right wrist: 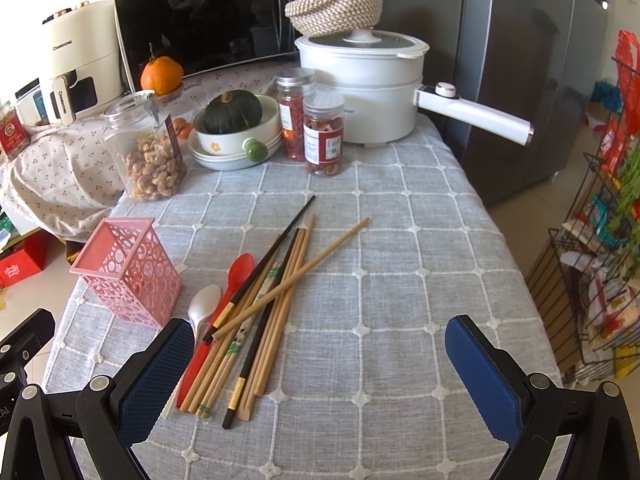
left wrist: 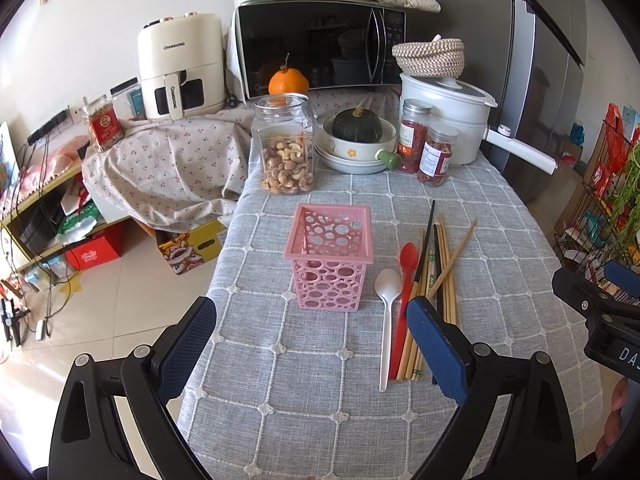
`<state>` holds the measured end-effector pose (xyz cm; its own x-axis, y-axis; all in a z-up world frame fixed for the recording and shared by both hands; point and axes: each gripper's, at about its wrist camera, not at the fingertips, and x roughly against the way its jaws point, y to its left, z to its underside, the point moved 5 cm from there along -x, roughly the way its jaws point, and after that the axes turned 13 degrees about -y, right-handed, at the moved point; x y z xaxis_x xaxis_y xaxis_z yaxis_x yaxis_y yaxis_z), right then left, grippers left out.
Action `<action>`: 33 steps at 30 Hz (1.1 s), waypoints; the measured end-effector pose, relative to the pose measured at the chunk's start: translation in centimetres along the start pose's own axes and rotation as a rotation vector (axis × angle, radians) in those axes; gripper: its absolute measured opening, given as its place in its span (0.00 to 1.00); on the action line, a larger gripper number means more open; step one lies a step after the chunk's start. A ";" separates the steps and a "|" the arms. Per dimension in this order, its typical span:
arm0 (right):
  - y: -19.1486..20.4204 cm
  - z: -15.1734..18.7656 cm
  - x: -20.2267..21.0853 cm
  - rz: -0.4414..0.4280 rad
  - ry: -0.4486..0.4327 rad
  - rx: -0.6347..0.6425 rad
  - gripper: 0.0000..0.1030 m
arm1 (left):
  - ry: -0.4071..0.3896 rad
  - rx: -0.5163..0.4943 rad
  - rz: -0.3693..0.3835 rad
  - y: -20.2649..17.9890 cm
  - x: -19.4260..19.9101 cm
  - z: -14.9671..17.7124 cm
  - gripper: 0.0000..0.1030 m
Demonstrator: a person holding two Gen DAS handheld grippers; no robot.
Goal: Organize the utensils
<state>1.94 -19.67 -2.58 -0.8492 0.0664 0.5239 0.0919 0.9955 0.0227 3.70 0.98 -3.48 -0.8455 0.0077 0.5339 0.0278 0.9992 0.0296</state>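
Here, a table covered with a grey cloth [left wrist: 500, 240] stitched in a white grid holds a pink plastic utensil basket with round cut-out holes [left wrist: 329, 257], standing upright and empty as far as can be seen. Just to its right lies a loose heap of utensils: a white plastic spoon [left wrist: 388, 312], a red plastic spoon [left wrist: 405, 280] touching it, and a bundle of bamboo chopsticks [right wrist: 276, 300] crossed by two black chopsticks [right wrist: 264, 264]. One bamboo stick lies slanted across the rest. The left gripper [left wrist: 312, 344], with black arms and blue padded fingers, hangs low over the near edge of the table with its fingers spread wide and nothing between them; its right finger covers part of the chopstick bundle in the left wrist view. The right gripper [right wrist: 320, 368] is likewise spread wide and empty, its left finger just beside the handle ends of the spoons and chopsticks. Behind the basket, at the far end of the table, stand a clear jar of cashews [left wrist: 285, 148], stacked white bowls holding a dark green squash [left wrist: 357, 125], two small jars of red dried fruit [left wrist: 428, 144], and a white electric pot with a long handle [right wrist: 360, 92] topped by a woven basket [right wrist: 334, 6]. A black microwave [left wrist: 316, 50] and a cream air fryer [left wrist: 180, 66] stand farther back.
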 end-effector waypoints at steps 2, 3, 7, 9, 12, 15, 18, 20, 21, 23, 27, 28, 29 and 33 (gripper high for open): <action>0.0 0.0 0.0 0.001 -0.002 0.002 1.00 | 0.000 -0.001 -0.002 0.1 -0.1 -0.1 0.95; 0.0 -0.1 0.0 0.000 -0.002 0.001 1.00 | 0.000 -0.001 -0.002 0.1 -0.1 -0.1 0.95; -0.1 -0.2 0.0 0.000 -0.006 -0.003 1.00 | 0.000 0.000 -0.001 0.0 0.2 0.1 0.95; -0.2 -0.3 0.1 0.003 -0.011 -0.004 1.00 | 0.005 0.003 0.002 0.0 0.2 0.0 0.95; -0.4 -0.7 0.2 0.010 -0.030 -0.010 1.00 | 0.008 0.013 0.002 0.1 -0.1 0.1 0.95; -1.0 -1.3 0.4 0.007 -0.048 -0.028 1.00 | 0.018 0.035 0.009 0.3 -0.4 0.1 0.95; -1.4 -1.8 0.4 0.010 -0.070 -0.020 1.00 | -0.020 0.041 0.004 0.4 -0.6 -0.1 0.95; -1.7 -2.2 0.3 -0.009 -0.092 -0.003 1.00 | -0.026 -0.028 0.019 -0.3 -0.9 -0.5 0.95; -2.0 -2.4 0.2 -0.017 -0.102 -0.002 1.00 | -0.022 -0.064 0.028 -0.7 -1.1 -0.8 0.95; -2.5 -2.8 -0.3 -0.010 -0.097 0.001 1.00 | -0.015 -0.087 0.054 -1.2 -1.5 -1.5 0.95; -3.9 -3.3 -2.1 -0.020 -0.032 -0.032 1.00 | 0.051 -0.128 0.127 -3.4 -3.0 -3.4 0.95; -4.4 -3.2 -2.7 -0.015 -0.010 -0.044 1.00 | 0.062 -0.147 0.140 -4.3 -3.5 -4.0 0.95; -4.9 -3.1 -3.4 -0.012 0.016 -0.056 1.00 | 0.080 -0.159 0.157 -5.2 -4.1 -4.6 0.95; -6.8 -2.0 -6.3 -0.011 0.112 -0.091 1.00 | 0.210 -0.157 0.241 -9.4 -8.4 -6.3 0.88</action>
<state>7.74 -26.97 -4.34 -0.7875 0.0425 0.6148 0.1338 0.9856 0.1033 13.89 -8.72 -2.86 -0.6772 0.2177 0.7029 0.3083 0.9513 0.0023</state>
